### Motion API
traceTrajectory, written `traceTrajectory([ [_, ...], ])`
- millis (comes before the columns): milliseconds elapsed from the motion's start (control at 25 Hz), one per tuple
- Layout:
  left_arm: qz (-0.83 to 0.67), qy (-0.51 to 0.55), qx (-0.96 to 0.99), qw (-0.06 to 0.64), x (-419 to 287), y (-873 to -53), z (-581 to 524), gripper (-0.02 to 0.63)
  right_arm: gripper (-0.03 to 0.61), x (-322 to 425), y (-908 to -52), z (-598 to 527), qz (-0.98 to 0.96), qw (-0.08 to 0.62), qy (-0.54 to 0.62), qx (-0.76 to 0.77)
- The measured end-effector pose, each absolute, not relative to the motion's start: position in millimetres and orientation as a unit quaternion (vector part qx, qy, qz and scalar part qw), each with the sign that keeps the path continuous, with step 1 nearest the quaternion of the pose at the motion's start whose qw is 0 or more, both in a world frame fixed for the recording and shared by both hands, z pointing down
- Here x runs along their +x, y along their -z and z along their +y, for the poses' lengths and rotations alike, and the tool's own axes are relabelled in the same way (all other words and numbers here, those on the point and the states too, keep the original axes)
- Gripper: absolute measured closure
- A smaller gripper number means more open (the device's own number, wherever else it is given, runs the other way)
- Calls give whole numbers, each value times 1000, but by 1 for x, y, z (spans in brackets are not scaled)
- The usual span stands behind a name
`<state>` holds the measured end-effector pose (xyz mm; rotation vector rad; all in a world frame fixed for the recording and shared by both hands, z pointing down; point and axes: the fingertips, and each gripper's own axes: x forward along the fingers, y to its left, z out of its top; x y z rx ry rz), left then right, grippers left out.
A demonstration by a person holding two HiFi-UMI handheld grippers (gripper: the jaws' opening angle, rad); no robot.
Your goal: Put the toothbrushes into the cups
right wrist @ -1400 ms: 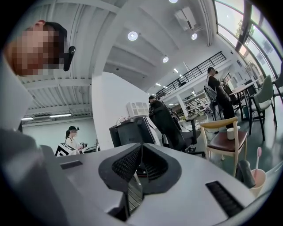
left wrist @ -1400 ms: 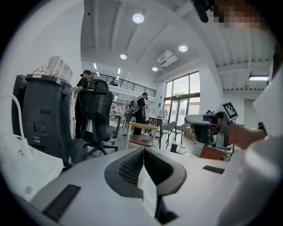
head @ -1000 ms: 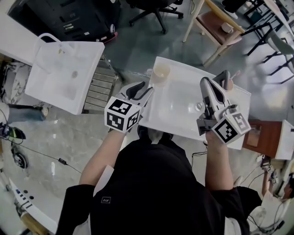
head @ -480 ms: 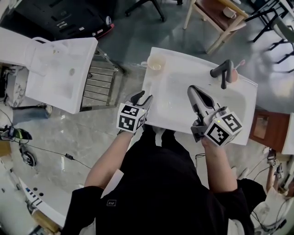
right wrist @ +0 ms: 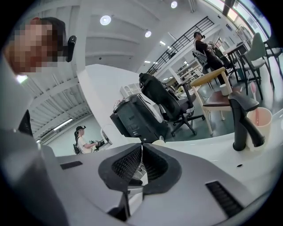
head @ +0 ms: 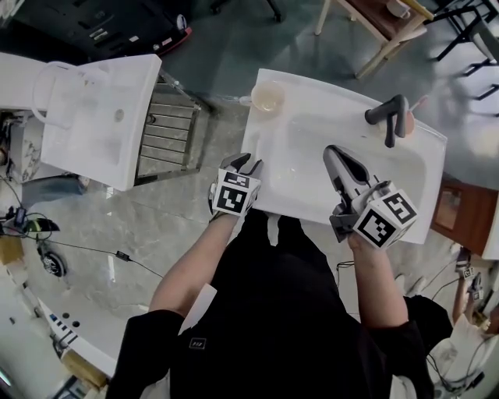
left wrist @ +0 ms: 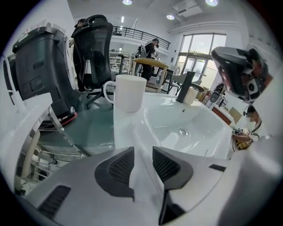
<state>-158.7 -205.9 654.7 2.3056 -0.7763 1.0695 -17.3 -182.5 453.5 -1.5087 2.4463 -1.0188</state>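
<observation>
A white sink (head: 273, 144) carries a cream cup (head: 267, 97) on its far left corner. A pink cup (head: 408, 123) stands beside the black faucet (head: 387, 117), and a pink toothbrush (head: 422, 100) sticks out of it. My left gripper (head: 242, 164) hangs at the sink's front left edge, open; its jaws have just been closing a little, with nothing between them. In the left gripper view the cup (left wrist: 129, 92) stands well ahead of that gripper (left wrist: 142, 161). My right gripper (head: 337, 156) is over the basin, shut and empty. The right gripper view shows the faucet (right wrist: 241, 117) and pink cup (right wrist: 258, 128) to the right of the gripper (right wrist: 141, 159).
A second white sink (head: 93, 117) stands at the left, with a metal rack (head: 165, 140) between the two. A wooden chair (head: 382, 23) is beyond the sink. An office chair (left wrist: 90, 48) and a black machine (left wrist: 37, 66) stand at the far left.
Both grippers have sunk and drawn back toward the sink's front. The left one left the cream cup's side for the front left edge. The right one moved away from the faucet.
</observation>
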Motion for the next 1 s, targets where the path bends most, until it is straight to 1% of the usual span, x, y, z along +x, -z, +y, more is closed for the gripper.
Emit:
traceTrajectory([
  [160,-293,-414,833,222,-163,-660,-209,509,546,-12,-449,-182,799,51,333,-498],
  [320,-298,-443,821,202,-162,-664,-207,514,545,-4,-442,-182,797,58,330,-502],
  [480,-300,-445,819,203,-160,-663,-205,517,546,2,-438,-178,797,62,332,-501],
  [600,-298,-439,820,214,-159,-662,-206,555,545,3,-435,-176,797,65,333,-500],
  [760,-306,-409,827,235,-156,-648,-210,557,545,4,-431,-171,798,67,333,-498],
  [1000,-311,-355,850,233,-144,-593,-221,557,546,9,-414,-170,802,74,319,-499],
])
